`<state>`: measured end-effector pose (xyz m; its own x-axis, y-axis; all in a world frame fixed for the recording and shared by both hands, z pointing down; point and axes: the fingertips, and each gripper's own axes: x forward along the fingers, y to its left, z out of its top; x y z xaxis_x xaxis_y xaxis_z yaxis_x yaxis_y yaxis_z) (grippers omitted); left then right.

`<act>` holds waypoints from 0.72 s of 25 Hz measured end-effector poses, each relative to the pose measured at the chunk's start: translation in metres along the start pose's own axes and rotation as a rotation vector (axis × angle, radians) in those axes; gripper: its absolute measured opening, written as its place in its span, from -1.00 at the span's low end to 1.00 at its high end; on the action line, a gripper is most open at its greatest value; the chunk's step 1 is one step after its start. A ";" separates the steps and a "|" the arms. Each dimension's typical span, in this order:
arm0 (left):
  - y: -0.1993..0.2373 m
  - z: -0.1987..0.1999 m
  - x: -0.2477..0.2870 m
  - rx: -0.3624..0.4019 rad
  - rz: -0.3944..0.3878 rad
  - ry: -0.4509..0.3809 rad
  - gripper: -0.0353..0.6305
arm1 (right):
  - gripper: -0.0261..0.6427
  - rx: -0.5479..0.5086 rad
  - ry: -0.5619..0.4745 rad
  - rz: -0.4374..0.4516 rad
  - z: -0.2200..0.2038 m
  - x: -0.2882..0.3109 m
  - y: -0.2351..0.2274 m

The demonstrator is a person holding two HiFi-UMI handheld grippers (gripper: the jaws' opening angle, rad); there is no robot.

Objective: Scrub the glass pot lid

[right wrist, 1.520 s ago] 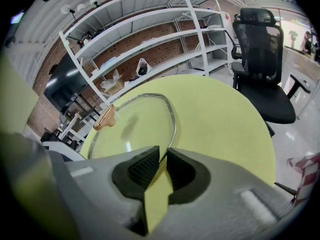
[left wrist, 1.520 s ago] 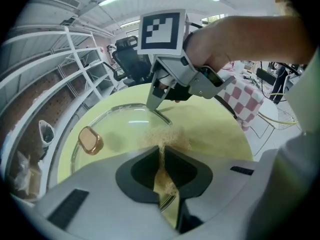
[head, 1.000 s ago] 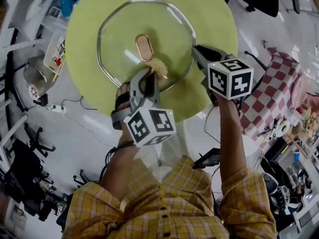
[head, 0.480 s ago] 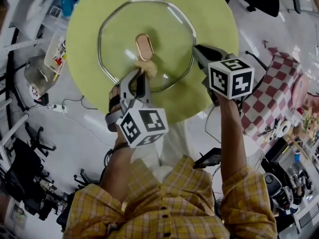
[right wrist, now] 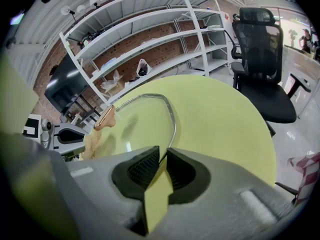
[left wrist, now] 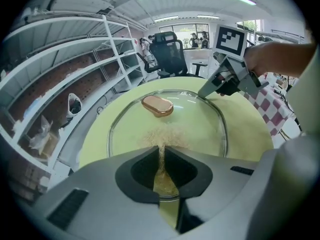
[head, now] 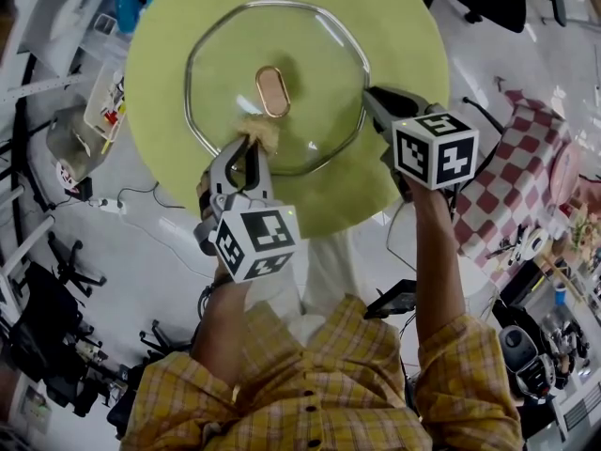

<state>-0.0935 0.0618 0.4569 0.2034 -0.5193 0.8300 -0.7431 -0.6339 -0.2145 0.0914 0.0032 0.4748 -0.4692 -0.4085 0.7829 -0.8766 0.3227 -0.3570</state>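
A glass pot lid [head: 310, 59] with a metal rim and a copper-coloured knob [head: 272, 90] lies on a round yellow-green table [head: 404, 36]. My left gripper [head: 246, 142] is shut on a tan scrub pad [head: 258, 130], which presses on the glass just below and left of the knob. In the left gripper view the scrub pad [left wrist: 162, 135] spreads on the lid [left wrist: 200, 124] in front of the knob [left wrist: 157, 105]. My right gripper [head: 369, 99] is shut on the lid's rim at its right edge. The right gripper view shows that rim [right wrist: 173, 118] running into the closed jaws.
The table's near edge [head: 310, 219] lies just beyond my hands, with floor and cables below. A red-checked cloth [head: 526, 177] hangs at the right. White shelving [right wrist: 150, 39] and a black office chair [right wrist: 260, 59] stand behind the table.
My left gripper has slid the scrub pad leftwards across the near part of the lid, from below-right of the knob to below-left. The right gripper has stayed on the rim.
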 end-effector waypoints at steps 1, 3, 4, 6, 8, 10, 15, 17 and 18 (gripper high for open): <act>0.002 -0.001 0.000 -0.009 0.002 -0.001 -0.78 | -0.78 0.000 0.000 0.000 0.000 0.000 0.000; 0.007 -0.005 -0.001 -0.036 0.004 -0.001 -0.79 | -0.79 0.002 0.000 0.000 0.001 0.001 0.001; 0.009 -0.007 -0.001 -0.051 0.006 0.002 -0.79 | -0.78 0.003 0.000 0.000 0.001 0.001 0.001; 0.014 -0.011 -0.002 -0.084 0.009 0.008 -0.79 | -0.78 0.006 -0.001 -0.001 0.001 0.001 0.001; 0.017 -0.015 -0.002 -0.126 0.006 0.009 -0.79 | -0.78 0.004 -0.001 -0.001 0.001 0.000 0.001; 0.019 -0.020 -0.003 -0.163 0.006 0.012 -0.79 | -0.78 0.001 0.001 -0.001 0.001 0.000 0.000; 0.023 -0.025 -0.007 -0.230 0.004 0.017 -0.79 | -0.78 0.004 0.002 0.002 0.000 0.000 0.000; 0.023 -0.023 -0.008 -0.245 -0.002 0.012 -0.79 | -0.78 0.005 -0.001 0.002 0.001 0.000 0.000; 0.022 -0.023 -0.009 -0.254 -0.004 0.012 -0.79 | -0.78 0.004 -0.002 0.001 0.002 0.000 0.000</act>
<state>-0.1260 0.0655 0.4568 0.2003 -0.5094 0.8369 -0.8791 -0.4706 -0.0760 0.0918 0.0017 0.4740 -0.4707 -0.4101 0.7812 -0.8764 0.3194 -0.3604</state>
